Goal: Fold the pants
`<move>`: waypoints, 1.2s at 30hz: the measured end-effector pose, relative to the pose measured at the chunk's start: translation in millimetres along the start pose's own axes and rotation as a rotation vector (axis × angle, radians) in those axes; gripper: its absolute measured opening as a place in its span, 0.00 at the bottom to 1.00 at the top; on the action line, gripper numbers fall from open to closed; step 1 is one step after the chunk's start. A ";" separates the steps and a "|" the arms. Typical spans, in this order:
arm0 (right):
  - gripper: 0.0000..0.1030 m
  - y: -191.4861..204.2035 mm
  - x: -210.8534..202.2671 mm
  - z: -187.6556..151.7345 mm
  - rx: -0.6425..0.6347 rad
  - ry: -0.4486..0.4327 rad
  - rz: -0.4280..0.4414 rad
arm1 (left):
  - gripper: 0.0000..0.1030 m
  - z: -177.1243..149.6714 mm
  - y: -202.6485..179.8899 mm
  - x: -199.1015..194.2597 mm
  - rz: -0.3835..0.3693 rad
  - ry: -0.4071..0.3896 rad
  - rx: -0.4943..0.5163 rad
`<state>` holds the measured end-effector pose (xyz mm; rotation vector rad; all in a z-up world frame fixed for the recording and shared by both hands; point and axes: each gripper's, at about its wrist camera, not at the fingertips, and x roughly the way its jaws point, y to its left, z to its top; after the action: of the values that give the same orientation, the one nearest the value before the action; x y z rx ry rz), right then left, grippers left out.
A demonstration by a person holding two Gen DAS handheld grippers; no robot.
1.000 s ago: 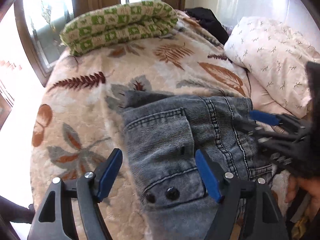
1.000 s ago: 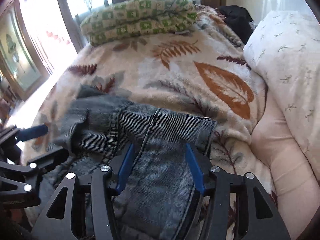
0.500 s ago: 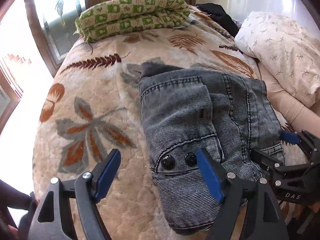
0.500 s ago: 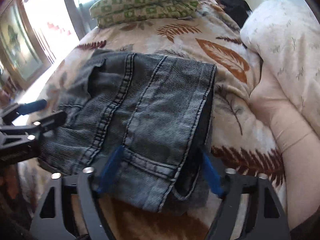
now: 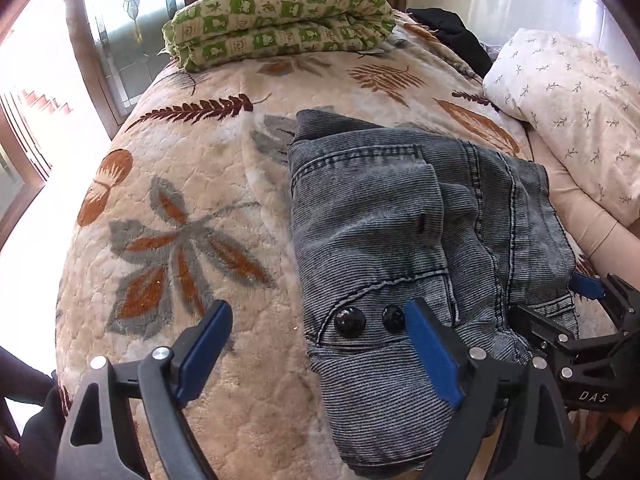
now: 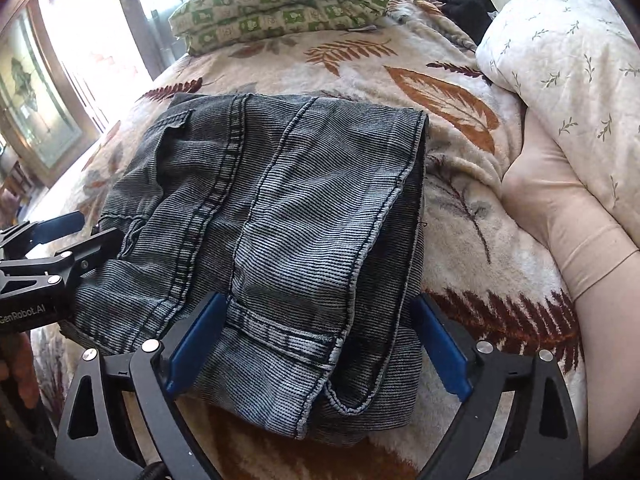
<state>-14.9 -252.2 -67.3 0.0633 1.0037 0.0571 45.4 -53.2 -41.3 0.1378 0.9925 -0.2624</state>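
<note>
Sunlit windows (image 5: 120, 36) behind a bed (image 5: 168, 208) in leaf-print blanket. Green checked quilt (image 5: 280, 20) folded at far edge; white pillow (image 5: 568, 112) to the right.

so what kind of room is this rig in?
Almost certainly a bedroom. The folded gray jeans lie on a bed spread with a leaf-print blanket, a sprig-print pillow sits to the right, and a folded green checked quilt lies at the far end by the windows.
</note>
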 end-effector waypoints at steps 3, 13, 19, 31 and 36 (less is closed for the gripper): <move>0.94 -1.5 1.9 -0.7 0.005 0.004 0.005 | 0.92 0.3 3.6 2.3 -0.009 0.008 -0.020; 0.74 5.9 -54.0 -4.6 -0.015 -0.091 0.021 | 0.82 -18.8 15.1 -36.2 -0.055 -0.039 0.000; 0.40 18.7 -29.5 -14.6 -0.084 0.004 -0.017 | 0.66 -32.2 8.6 -30.8 -0.078 -0.039 0.031; 0.71 -35.0 -52.2 6.2 0.181 -0.099 0.136 | 0.85 -15.3 35.3 -45.2 -0.170 -0.084 -0.086; 0.73 -69.4 -17.0 17.2 0.391 -0.016 0.235 | 0.85 11.0 40.8 -20.4 -0.227 -0.030 -0.134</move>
<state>-8.1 -323.2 -49.4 0.5388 0.9763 0.0745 55.2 -13.4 -18.3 -0.1018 0.9932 -0.4033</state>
